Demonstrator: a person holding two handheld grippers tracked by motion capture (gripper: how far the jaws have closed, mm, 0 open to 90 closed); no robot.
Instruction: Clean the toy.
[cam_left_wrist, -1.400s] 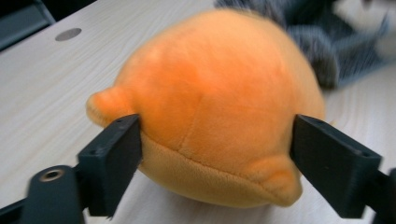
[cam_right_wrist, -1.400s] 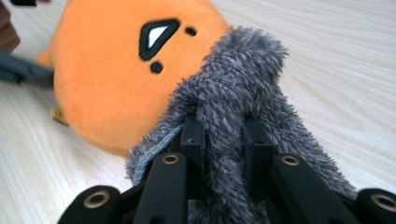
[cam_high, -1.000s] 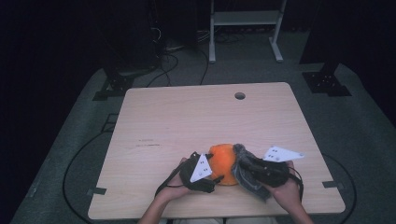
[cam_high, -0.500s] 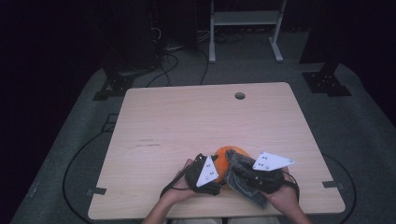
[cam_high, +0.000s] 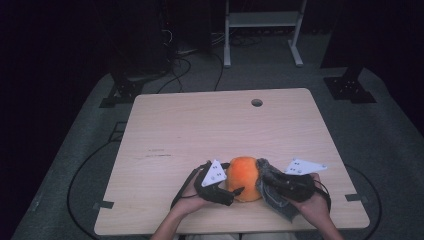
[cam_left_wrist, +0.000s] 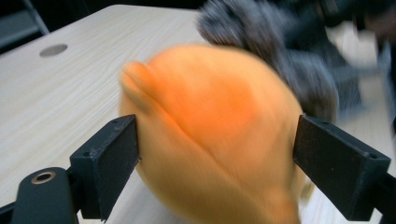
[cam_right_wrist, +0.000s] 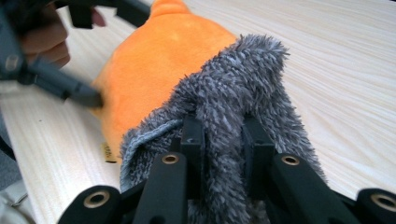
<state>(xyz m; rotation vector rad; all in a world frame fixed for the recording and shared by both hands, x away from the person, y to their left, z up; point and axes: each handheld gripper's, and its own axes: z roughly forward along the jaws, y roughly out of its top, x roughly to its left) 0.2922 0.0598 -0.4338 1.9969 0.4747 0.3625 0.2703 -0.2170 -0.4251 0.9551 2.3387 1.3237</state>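
Observation:
An orange plush toy lies near the table's front edge. My left gripper is at its left side. In the left gripper view the jaws stand wide open with the blurred plush between them, and the left pad is against it. My right gripper is at the plush's right side, shut on a grey fluffy cloth. The right gripper view has the cloth pinched between the right gripper's near-closed jaws and draped against the orange plush.
The wooden table has a small round hole near its far edge. On the dark floor around it are cables, black stand feet and a white metal frame at the back.
Both hands shifted a little at the front edge. More of the orange plush shows now than half a second ago, and the right gripper's white plate has moved slightly right.

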